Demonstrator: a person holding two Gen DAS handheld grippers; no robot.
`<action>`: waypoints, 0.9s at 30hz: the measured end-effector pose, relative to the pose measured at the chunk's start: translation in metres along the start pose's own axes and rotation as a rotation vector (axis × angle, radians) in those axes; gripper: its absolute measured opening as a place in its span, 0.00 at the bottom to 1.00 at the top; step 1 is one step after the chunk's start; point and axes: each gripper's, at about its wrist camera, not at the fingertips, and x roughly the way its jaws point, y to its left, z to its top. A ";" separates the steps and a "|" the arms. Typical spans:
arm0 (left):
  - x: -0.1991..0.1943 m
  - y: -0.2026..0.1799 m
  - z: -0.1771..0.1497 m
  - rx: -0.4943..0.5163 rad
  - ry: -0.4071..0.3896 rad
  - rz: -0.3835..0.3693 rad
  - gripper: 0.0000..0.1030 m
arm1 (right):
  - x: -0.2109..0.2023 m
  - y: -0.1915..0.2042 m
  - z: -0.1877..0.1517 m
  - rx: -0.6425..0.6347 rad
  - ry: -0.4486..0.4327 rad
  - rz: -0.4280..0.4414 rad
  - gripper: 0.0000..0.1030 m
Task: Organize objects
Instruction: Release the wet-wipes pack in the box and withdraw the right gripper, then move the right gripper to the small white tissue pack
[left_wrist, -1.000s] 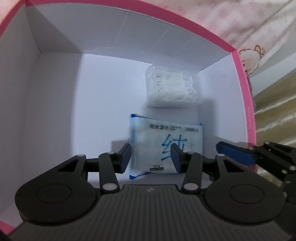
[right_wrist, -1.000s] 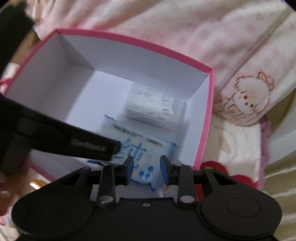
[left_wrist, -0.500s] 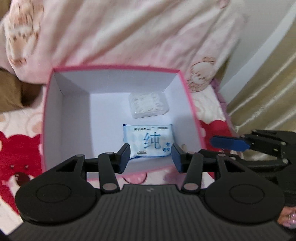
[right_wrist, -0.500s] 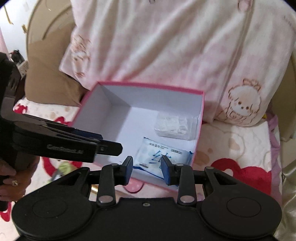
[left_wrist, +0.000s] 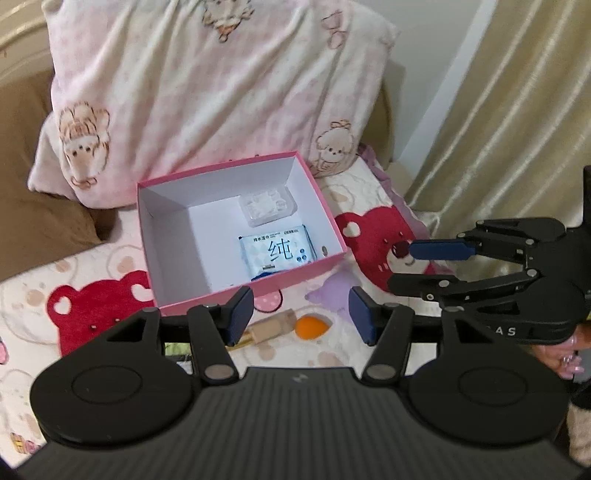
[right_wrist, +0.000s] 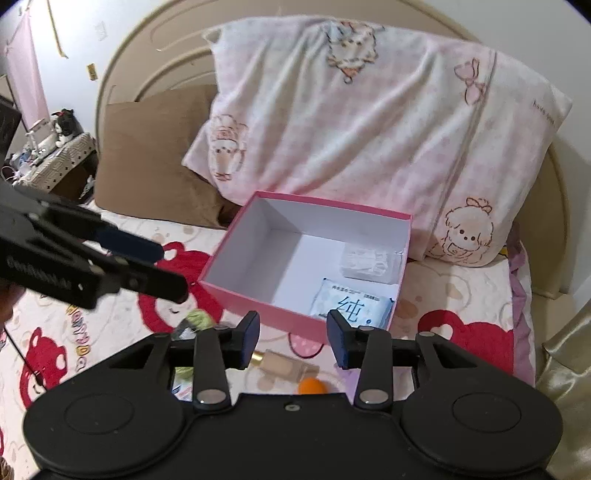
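A pink box (left_wrist: 334, 229) (right_wrist: 404, 236) with white inside sits on the bed. In it lie a blue-and-white wipes pack (left_wrist: 277, 253) (right_wrist: 352, 302) and a clear case of white picks (left_wrist: 266, 205) (right_wrist: 369, 260). In front of the box lie a beige bottle (left_wrist: 271, 326) (right_wrist: 284, 363), an orange sponge (left_wrist: 312, 326) (right_wrist: 312, 386) and a green item (right_wrist: 199, 319). My left gripper (left_wrist: 301, 319) is open and empty, above the bottle and sponge. My right gripper (right_wrist: 293, 338) is open and empty, near the box's front edge.
A pink patterned pillow (left_wrist: 207, 85) (right_wrist: 369, 122) leans behind the box, a brown cushion (right_wrist: 147, 162) to its left. The bedspread (left_wrist: 92, 299) has red bears. A curtain (left_wrist: 498, 110) hangs at the right. A cluttered side table (right_wrist: 55, 147) stands far left.
Both grippers have pulled up and back out of the box, leaving the wipes pack inside. The bottle and sponge in front of the box have come into view.
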 end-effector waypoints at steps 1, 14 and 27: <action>-0.007 -0.002 -0.003 0.017 0.004 0.006 0.55 | -0.006 0.005 -0.002 -0.008 -0.004 0.001 0.48; -0.050 -0.028 -0.036 0.191 0.100 0.050 0.59 | -0.053 0.056 -0.031 -0.086 -0.058 0.072 0.64; 0.006 0.027 -0.125 -0.035 0.120 -0.005 0.59 | 0.004 0.089 -0.099 -0.176 -0.048 0.173 0.74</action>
